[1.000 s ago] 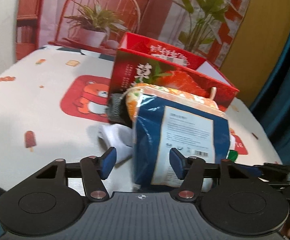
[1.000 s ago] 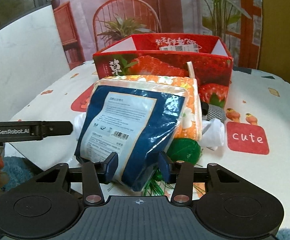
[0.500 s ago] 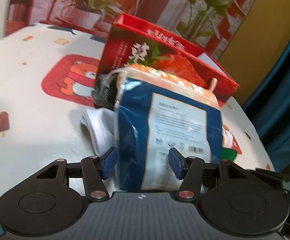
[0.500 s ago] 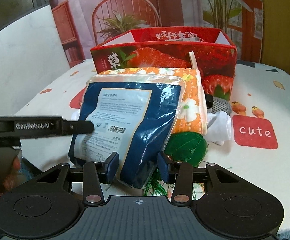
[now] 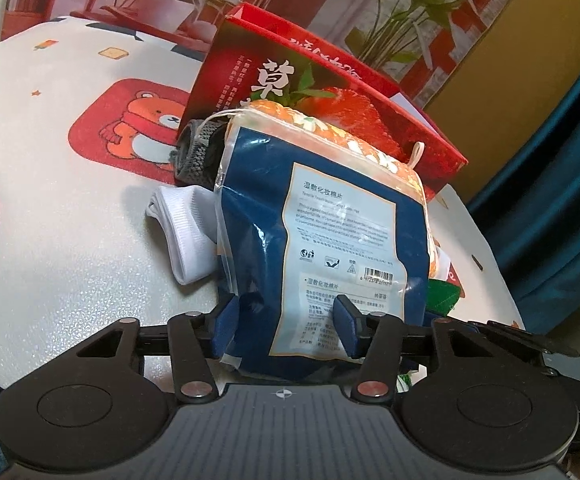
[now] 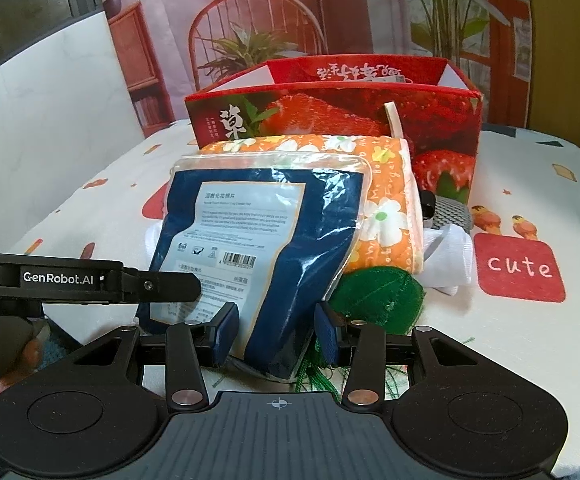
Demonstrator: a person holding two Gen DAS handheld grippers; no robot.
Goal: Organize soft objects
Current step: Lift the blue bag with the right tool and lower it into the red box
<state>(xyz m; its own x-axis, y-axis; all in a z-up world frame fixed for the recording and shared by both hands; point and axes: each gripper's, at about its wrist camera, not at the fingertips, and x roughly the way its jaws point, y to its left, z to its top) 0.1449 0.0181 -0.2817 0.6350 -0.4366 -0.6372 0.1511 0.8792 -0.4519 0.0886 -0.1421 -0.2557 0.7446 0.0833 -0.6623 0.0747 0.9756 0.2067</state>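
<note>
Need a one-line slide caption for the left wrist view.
Left gripper jaws closing on a blue pouch leaning on an orange cloth before the red box.

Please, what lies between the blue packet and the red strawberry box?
The orange floral pouch lies between the blue packet and the red box, best seen in the right wrist view.

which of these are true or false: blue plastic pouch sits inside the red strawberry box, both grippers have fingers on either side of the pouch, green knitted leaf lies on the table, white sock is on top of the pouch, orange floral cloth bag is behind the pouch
1. The blue plastic pouch sits inside the red strawberry box. False: it is in front of the box, on the pile.
2. Left gripper and right gripper have fingers on either side of the pouch. True.
3. The green knitted leaf lies on the table. True.
4. The white sock is on top of the pouch. False: it lies on the table beside it.
5. The orange floral cloth bag is behind the pouch. True.
</note>
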